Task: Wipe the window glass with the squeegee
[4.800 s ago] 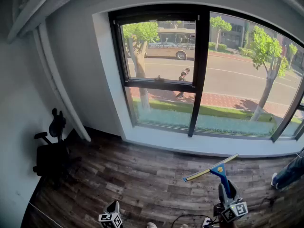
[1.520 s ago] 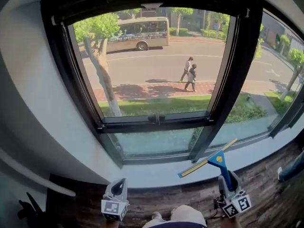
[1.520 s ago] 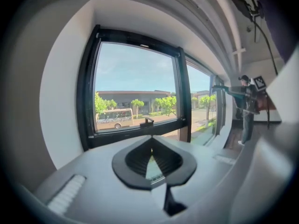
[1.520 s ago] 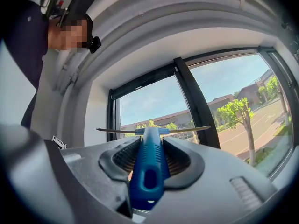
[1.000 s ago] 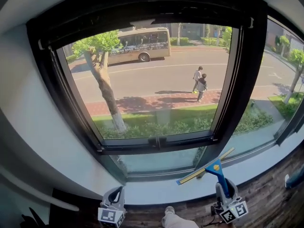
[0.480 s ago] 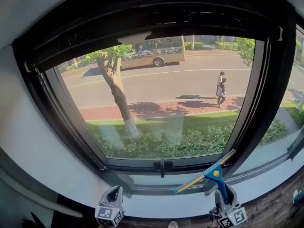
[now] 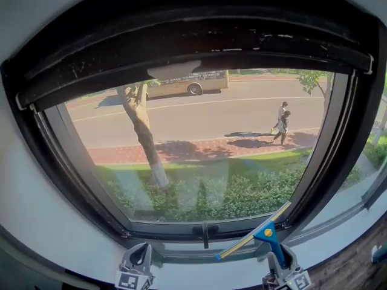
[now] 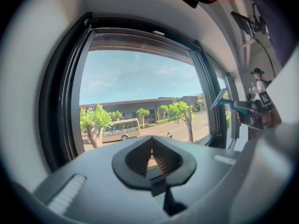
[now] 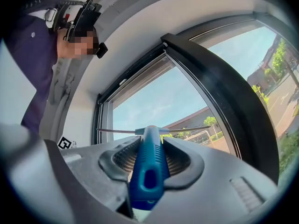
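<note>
One blue-handled squeegee, thin yellow-edged blade, gripped in right claw, left claw closed on nothing

Blue-handled squeegee held up before the window glass.
Gripped by the handle in the right tongs, upright, thin blade slanting up to the right across the clear pane's lower right corner; contact with the glass impossible to tell.
</note>
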A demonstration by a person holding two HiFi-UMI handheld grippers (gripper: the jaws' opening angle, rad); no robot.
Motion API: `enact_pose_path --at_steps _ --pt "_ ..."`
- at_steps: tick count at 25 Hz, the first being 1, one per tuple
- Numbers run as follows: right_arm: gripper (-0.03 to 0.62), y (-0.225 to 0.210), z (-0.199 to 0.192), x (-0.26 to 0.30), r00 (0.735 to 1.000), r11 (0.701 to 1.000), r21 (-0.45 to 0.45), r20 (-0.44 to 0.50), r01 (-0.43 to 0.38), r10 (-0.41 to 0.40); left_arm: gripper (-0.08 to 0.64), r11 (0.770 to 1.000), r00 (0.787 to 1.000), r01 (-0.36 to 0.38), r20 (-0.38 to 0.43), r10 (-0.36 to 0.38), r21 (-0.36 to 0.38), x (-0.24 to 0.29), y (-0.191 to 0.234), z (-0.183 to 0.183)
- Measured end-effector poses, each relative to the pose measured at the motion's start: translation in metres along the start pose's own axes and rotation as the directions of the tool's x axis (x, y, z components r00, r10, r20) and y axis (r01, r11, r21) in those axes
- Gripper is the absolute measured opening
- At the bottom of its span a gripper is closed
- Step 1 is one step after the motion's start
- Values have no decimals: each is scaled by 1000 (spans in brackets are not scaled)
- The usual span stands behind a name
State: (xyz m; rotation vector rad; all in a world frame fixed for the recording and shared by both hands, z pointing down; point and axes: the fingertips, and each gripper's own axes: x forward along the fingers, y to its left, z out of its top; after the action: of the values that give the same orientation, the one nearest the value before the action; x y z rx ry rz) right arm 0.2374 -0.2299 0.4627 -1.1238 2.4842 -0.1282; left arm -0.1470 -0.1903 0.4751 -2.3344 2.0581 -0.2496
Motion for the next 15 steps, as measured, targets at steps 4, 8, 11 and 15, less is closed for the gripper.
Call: enact_pose_path --at_steps 4,8,11,15 --pt "147 5 5 5 998 998 -32 20 61 -60 3 997 997 74 39 -73 -35 19 17 25" --pt "147 14 4 13 993 992 -55 34 114 -113 3 990 989 136 63 -134 -32 33 31 45" --pt "147 30 -4 26 989 987 -67 33 149 -147 3 989 987 142 75 -138 -39 38 41 52" --pt "147 55 -11 45 977 974 -89 62 208 -203 3 989 987 137 89 -132 -52 43 53 57"
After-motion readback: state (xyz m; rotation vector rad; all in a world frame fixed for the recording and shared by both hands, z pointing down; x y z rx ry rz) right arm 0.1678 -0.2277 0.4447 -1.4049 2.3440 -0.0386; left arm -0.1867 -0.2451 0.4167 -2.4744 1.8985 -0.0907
